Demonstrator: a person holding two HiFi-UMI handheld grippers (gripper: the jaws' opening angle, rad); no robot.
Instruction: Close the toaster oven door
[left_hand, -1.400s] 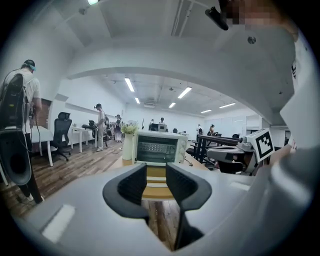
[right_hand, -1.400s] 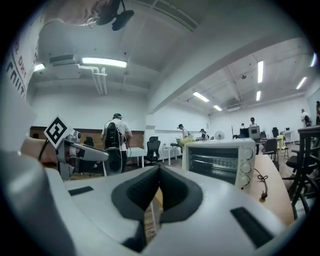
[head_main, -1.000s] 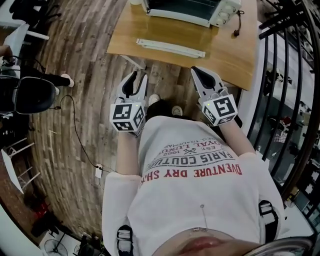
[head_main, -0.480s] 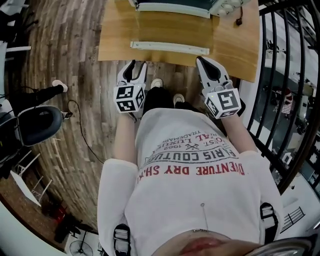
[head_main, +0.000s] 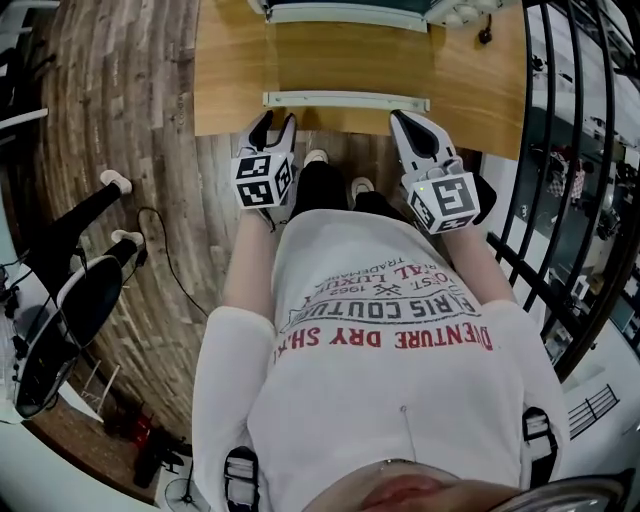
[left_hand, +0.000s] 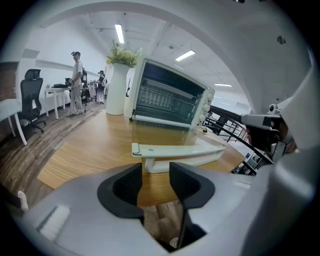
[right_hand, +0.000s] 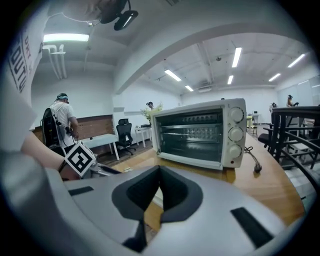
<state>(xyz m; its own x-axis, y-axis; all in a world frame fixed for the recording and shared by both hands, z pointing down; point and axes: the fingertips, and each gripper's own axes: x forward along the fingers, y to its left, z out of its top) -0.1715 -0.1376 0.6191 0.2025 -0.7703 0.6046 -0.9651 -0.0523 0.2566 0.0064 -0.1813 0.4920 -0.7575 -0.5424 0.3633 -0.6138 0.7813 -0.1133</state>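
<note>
The white toaster oven (head_main: 345, 12) stands at the far edge of the wooden table (head_main: 230, 70). Its glass door (head_main: 350, 55) hangs open, lying flat toward me, with the white handle bar (head_main: 345, 100) near the table's front edge. My left gripper (head_main: 275, 125) sits just short of the handle's left end; its jaws are opening and nothing is between them. In the left gripper view the handle (left_hand: 175, 149) is just beyond the gripper (left_hand: 156, 172). My right gripper (head_main: 412, 125) is by the handle's right end, its jaws meeting. The right gripper view shows the oven (right_hand: 200, 132) ahead of that gripper (right_hand: 159, 172).
A black railing (head_main: 560, 150) runs along the right. The oven's plug (right_hand: 257, 169) lies on the table to its right. An office chair (head_main: 70, 310) and a floor cable (head_main: 165, 260) are at the left. A white vase (left_hand: 116, 87) stands behind the oven; people stand far off.
Both grippers have come forward to the table's front edge, close to the door handle. The left jaws stand a little wider apart.
</note>
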